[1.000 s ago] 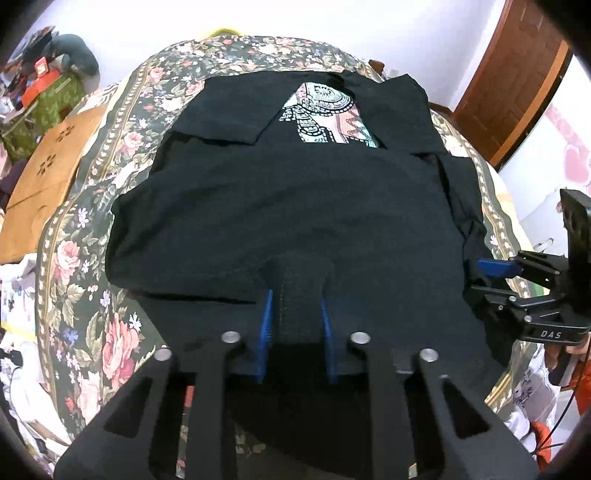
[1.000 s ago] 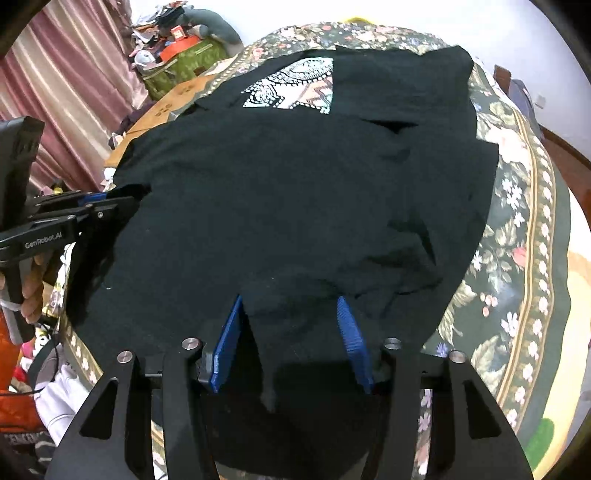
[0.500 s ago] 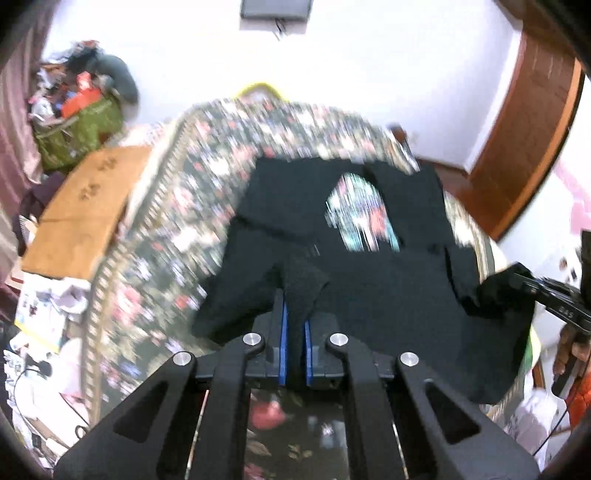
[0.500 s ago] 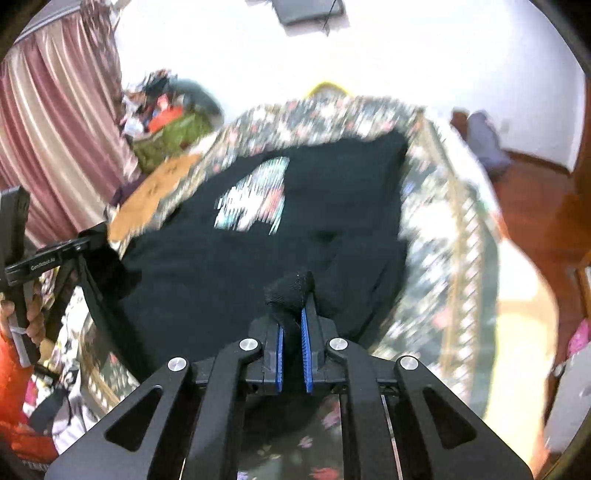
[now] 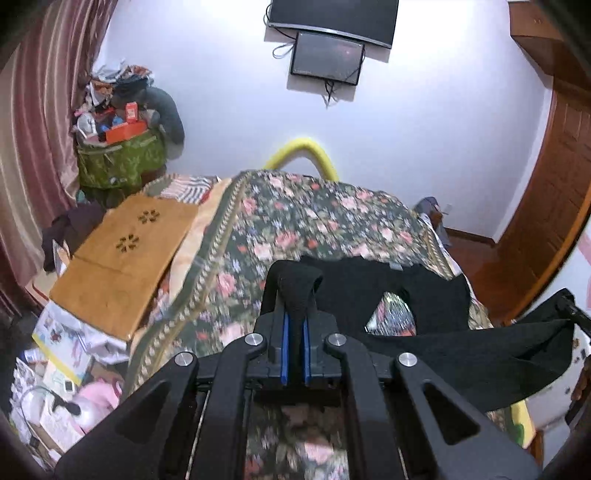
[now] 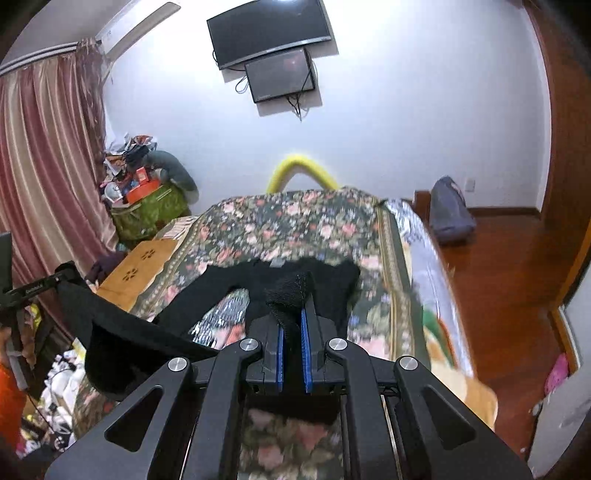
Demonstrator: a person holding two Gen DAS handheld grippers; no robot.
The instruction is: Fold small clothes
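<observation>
Since a second earlier, both grippers had risen off the bed with the near hem; the black cotton T-shirt with a patterned chest print [image 5: 424,288], then spread flat, now hung between them in a sagging span, its far half resting on the covers.

Largest first: the bed under a dark floral quilt [image 5: 314,218] filled the middle of both views. A tan cardboard sheet with cut-out flower holes [image 5: 122,254] lay along its left side. On the white wall hung a dark flat screen [image 6: 266,33].

The shirt: collar end lay on the quilt, print partly showing beneath the raised fold, near edge lifted and drooping in the centre.

The left gripper [image 5: 293,347] was clamped on a bunched tuft of the hem, blue pads pressed tight on the cloth. The right gripper [image 6: 291,350] was likewise pinched shut on its own corner of the black fabric. The jaws of both had just been closing, cloth between them.

Risks, as judged: the slack middle could land first and crease the fold, caused by the hands standing too close together. Thin bites could slip if the pull turned sharp. Uneven carry would skew the hem off the shoulders.
</observation>
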